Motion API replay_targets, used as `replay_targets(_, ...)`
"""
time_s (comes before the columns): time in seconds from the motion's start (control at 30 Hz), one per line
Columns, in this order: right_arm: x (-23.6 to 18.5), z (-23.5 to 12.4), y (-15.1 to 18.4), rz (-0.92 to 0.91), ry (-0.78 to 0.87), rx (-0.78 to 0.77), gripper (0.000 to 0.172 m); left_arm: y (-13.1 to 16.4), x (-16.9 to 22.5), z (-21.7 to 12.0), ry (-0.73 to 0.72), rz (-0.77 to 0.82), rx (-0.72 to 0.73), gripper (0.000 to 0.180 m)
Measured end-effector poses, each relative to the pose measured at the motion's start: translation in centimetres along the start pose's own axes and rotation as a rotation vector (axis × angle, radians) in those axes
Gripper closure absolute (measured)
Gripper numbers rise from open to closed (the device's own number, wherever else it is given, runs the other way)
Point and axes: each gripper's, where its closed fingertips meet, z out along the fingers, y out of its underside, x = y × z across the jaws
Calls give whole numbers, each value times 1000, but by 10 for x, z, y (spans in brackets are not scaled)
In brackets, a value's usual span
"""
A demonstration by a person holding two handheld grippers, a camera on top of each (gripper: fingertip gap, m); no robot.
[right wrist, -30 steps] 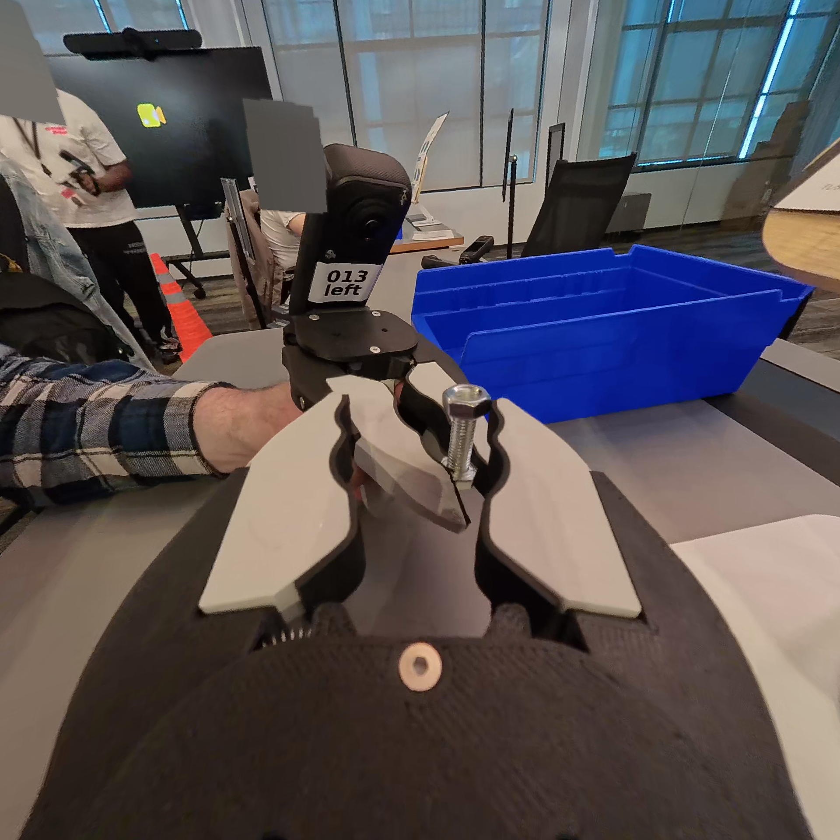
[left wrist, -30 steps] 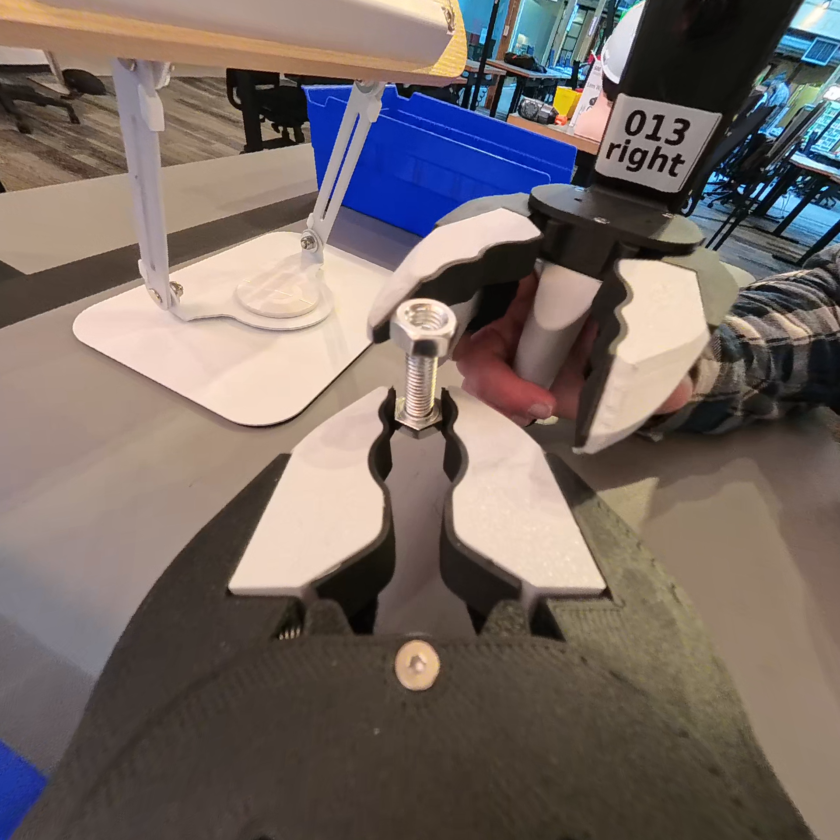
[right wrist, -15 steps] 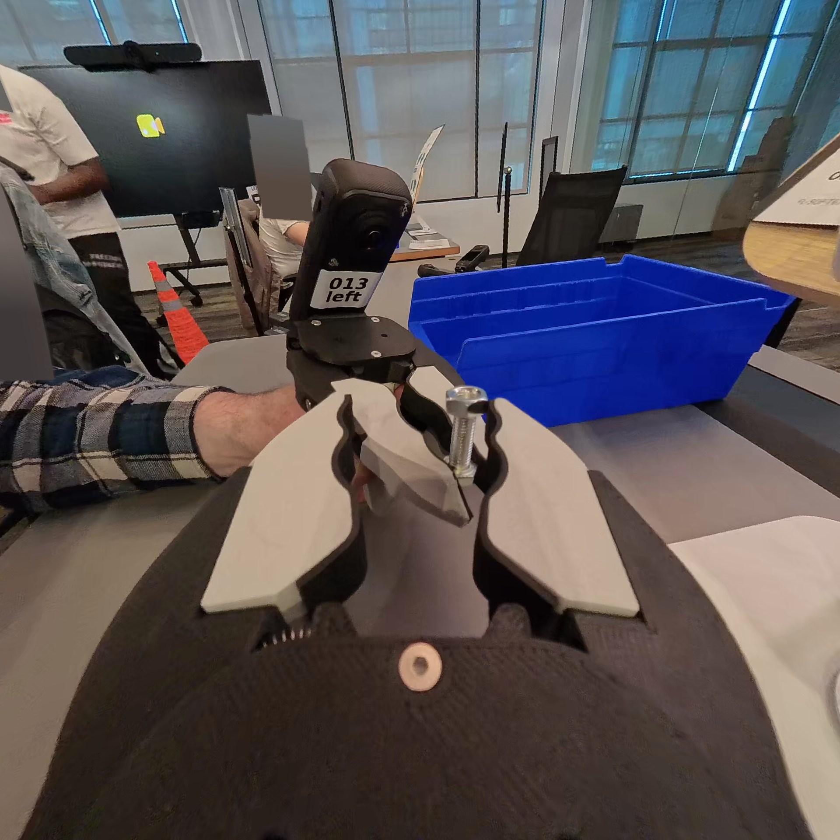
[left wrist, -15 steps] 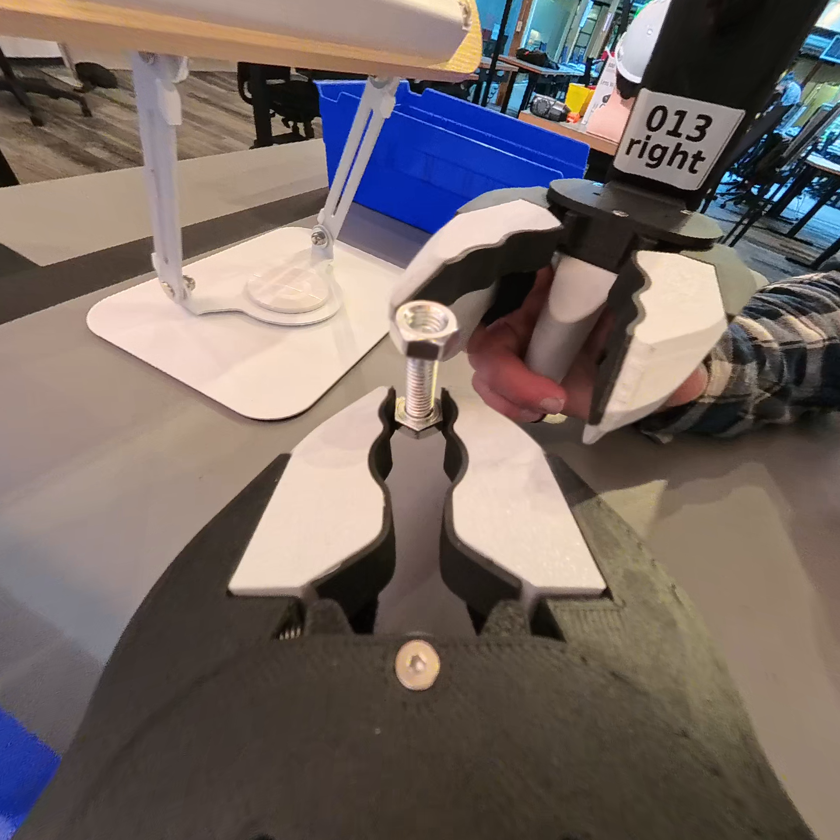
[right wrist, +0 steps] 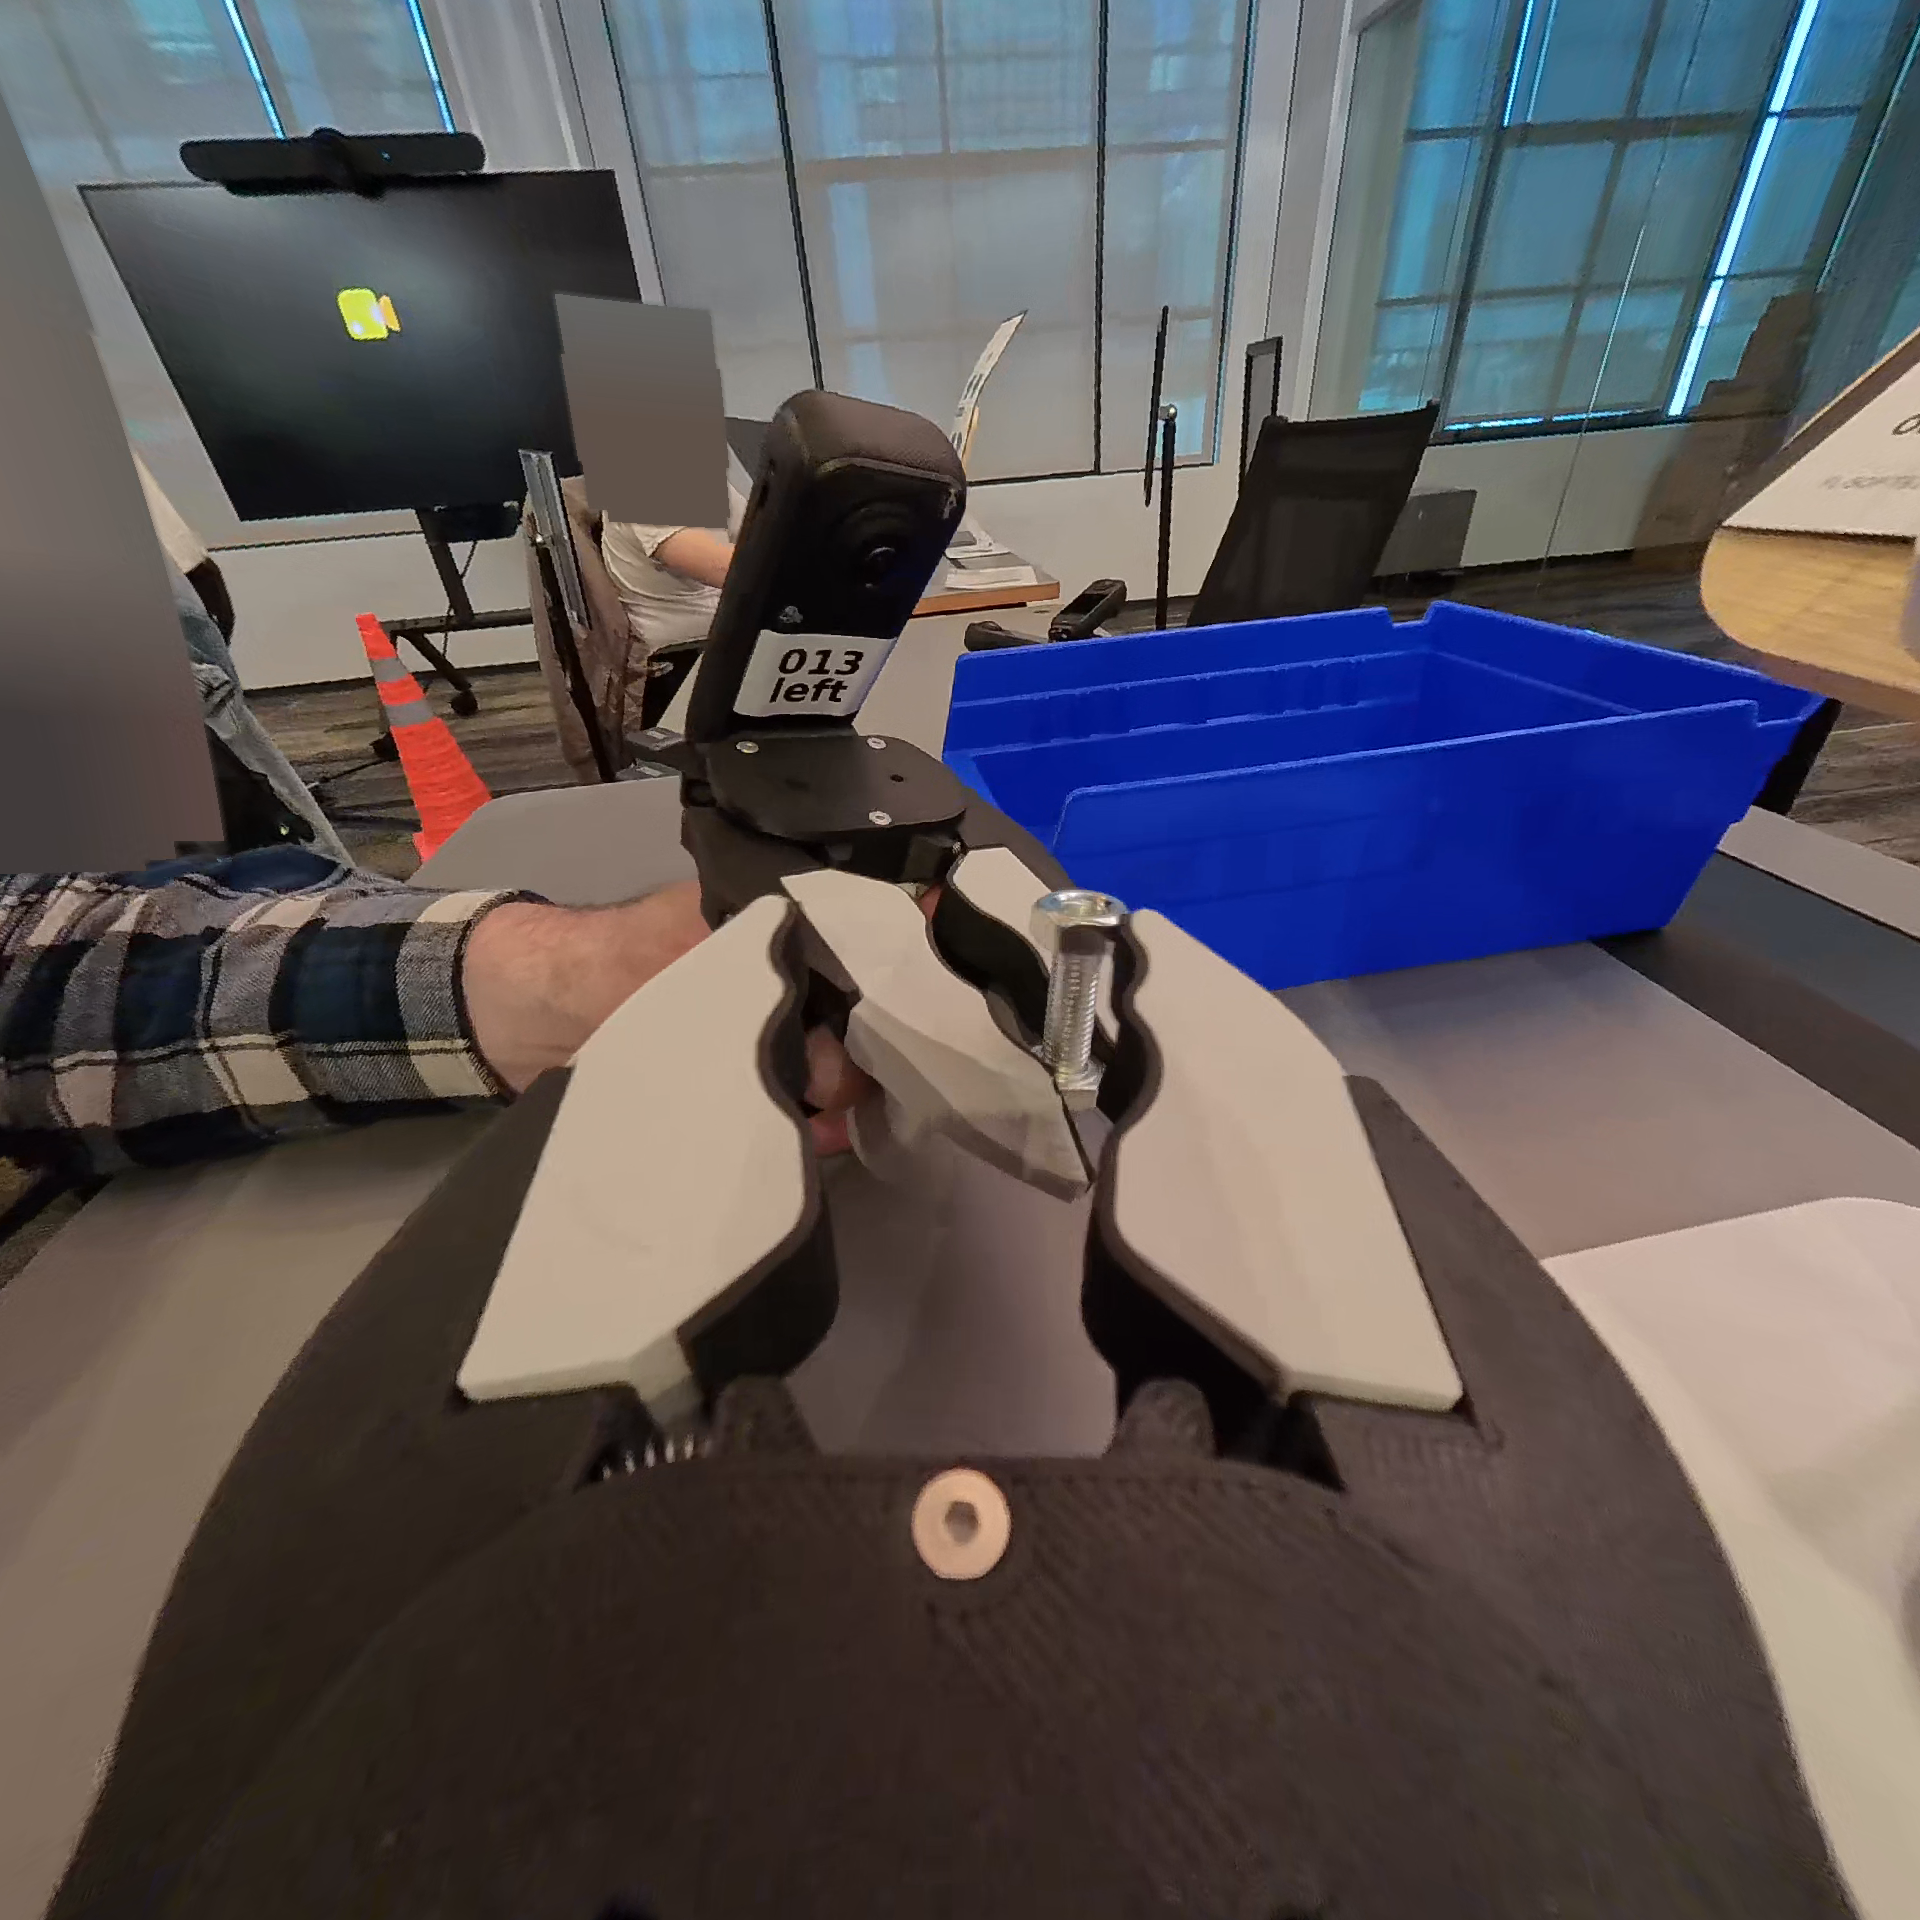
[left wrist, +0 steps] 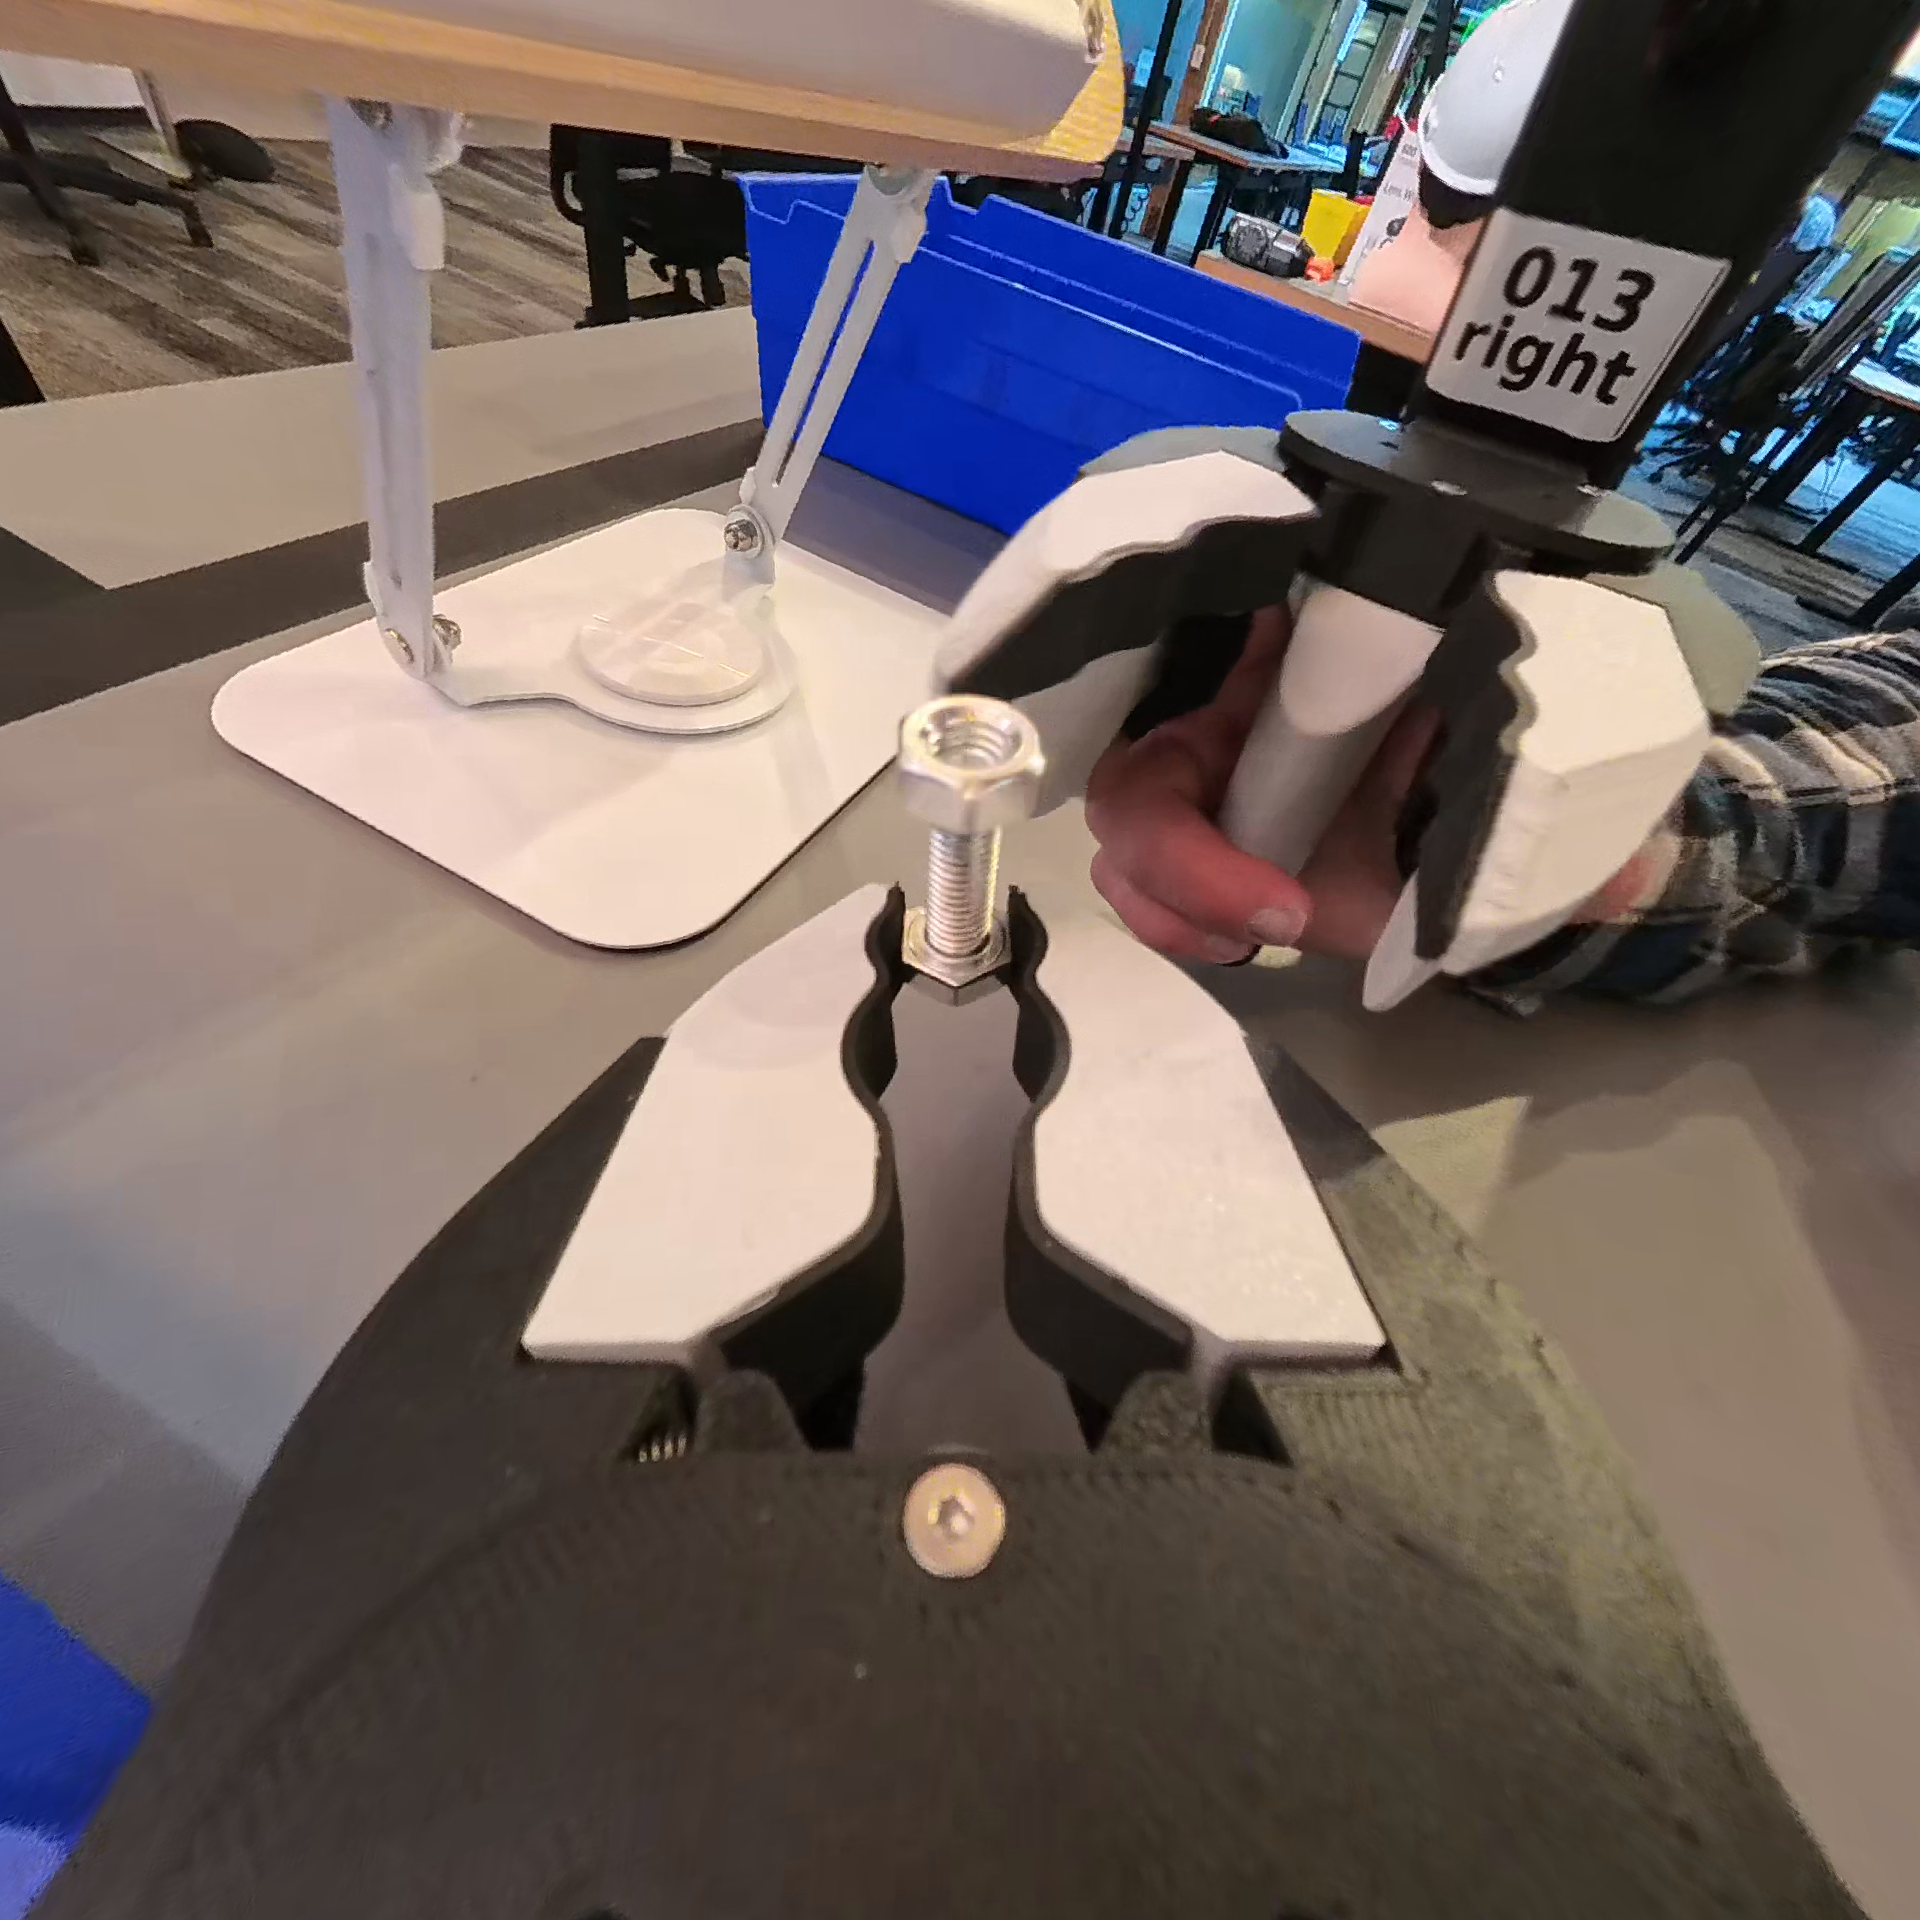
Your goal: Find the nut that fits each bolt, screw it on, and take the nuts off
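Bolt [left wrist: 961, 883] and nut [left wrist: 971, 769] sit together at the tip of your left tool [left wrist: 954, 940]: the silver bolt stands upright with its hex head down, pinched between the two fingertips, and the nut rides at the very top of the threaded shank, its bore facing up. Both pads press on the head from either side, so your left tool is clamped on the bolt just above the grey desk [left wrist: 312, 1039].

Your right tool [right wrist: 961, 1013] has its fingers spread wide. Seen from the left wrist camera it hangs just right of the nut and slightly higher, its near fingertip [left wrist: 997, 665] close beside the nut without touching it. From the right wrist camera the bolt shows between the spread fingers, close to the right one, with nothing gripped.

On the far side of the desk stands a blue bin [right wrist: 1403, 810], and left of it in the left wrist view a white stand [left wrist: 540, 769] with two slanted legs holds a wooden board [left wrist: 520, 73] overhead. Your plaid sleeve [right wrist: 229, 1018] lies along the desk behind the left tool.
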Motion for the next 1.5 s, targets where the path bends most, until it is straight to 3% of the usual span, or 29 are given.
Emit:
replay_targets(0.07,-1,-3,-2,-8,-7,12,129,-1,-2,-1,-1,-15,8,162)
replay_targets(0.27,8,-1,2,31,24,0,109,2,3,2,5,23,-20,162)
replay_targets(0.4,2,1,4,13,3,-10,112,2,2,2,-1,18,-22,162)
replay_targets(0.43,1,0,3,0,3,-6,116,2,1,1,0,9,-14,162)
replay_targets(0.5,-6,-4,-2,-26,-37,15,140,1,-2,0,-4,-14,-7,162)
replay_targets(0.53,-7,-5,-4,-28,-46,26,140,1,-2,-1,-1,-19,-3,162)
replay_targets(0.57,-5,-6,-5,-21,-35,32,138,1,-2,-1,0,-18,-2,162)
replay_targets(0.7,10,-2,3,40,25,10,103,4,3,3,6,24,-32,162)
replay_targets(0.87,4,5,7,38,-9,-9,92,7,10,6,36,60,-62,162)
replay_targets(1.13,-8,9,10,7,-64,-28,96,7,9,6,26,51,-62,162)
replay_targets(1.4,0,-4,1,-1,-41,28,127,3,2,2,26,-17,-19,162)
replay_targets(1.5,10,-4,4,49,-9,30,109,6,5,5,25,12,-46,162)
